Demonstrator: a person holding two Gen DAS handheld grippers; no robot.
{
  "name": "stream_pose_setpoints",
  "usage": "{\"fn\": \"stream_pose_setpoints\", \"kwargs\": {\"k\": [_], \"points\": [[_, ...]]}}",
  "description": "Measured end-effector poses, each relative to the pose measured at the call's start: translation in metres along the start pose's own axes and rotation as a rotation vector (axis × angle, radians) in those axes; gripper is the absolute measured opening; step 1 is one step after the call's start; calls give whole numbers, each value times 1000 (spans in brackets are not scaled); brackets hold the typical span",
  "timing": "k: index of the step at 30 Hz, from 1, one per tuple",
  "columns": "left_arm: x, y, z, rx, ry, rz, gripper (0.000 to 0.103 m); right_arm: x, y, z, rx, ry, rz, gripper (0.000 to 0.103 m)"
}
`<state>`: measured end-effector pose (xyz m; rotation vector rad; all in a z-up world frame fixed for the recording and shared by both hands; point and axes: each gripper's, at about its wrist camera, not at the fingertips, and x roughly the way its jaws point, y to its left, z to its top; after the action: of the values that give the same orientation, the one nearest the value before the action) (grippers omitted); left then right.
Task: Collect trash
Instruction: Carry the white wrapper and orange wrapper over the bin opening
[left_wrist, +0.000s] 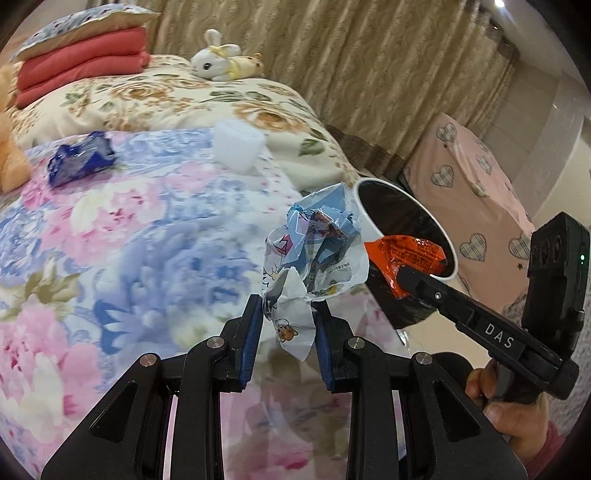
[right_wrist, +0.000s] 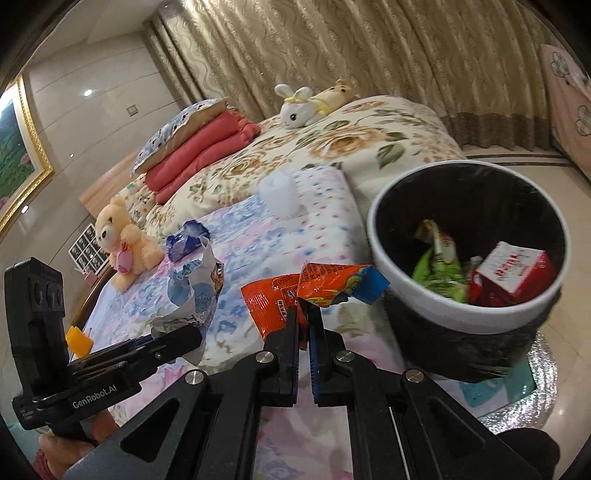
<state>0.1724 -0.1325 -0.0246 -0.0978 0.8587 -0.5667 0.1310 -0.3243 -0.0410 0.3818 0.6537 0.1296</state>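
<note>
My left gripper (left_wrist: 288, 310) is shut on a crumpled blue-and-white wrapper (left_wrist: 317, 254), held above the flowered bedspread. Just to its right my right gripper (left_wrist: 400, 272) is shut on an orange snack wrapper (left_wrist: 404, 254) at the rim of the white trash bin (left_wrist: 365, 214). In the right wrist view the right gripper (right_wrist: 303, 314) pinches the orange wrapper (right_wrist: 321, 284) just left of the bin (right_wrist: 443, 317). The left gripper (right_wrist: 184, 334) carries the blue-and-white wrapper (right_wrist: 197, 288) further left. A dark blue wrapper (left_wrist: 79, 158) (right_wrist: 186, 240) and a white cup (left_wrist: 238, 146) (right_wrist: 279, 195) lie on the bed.
The bin, lined in black, holds a green wrapper (right_wrist: 439, 273) and a red-and-white box (right_wrist: 517, 269). A teddy bear (right_wrist: 122, 243), a plush rabbit (right_wrist: 299, 105) and folded red blankets (right_wrist: 199, 155) rest on the bed. A small orange item (right_wrist: 77, 341) lies by the bed's edge. Curtains hang behind.
</note>
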Motion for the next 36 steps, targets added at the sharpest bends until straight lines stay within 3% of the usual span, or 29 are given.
{"fn": "stream_pose_setpoints", "kwargs": {"k": [13, 36], "points": [[15, -43, 13, 81, 16, -40, 26, -28, -37, 11, 37, -46, -60, 4], [41, -98, 32, 191, 33, -37, 26, -46, -81, 26, 87, -82, -114, 4]]}}
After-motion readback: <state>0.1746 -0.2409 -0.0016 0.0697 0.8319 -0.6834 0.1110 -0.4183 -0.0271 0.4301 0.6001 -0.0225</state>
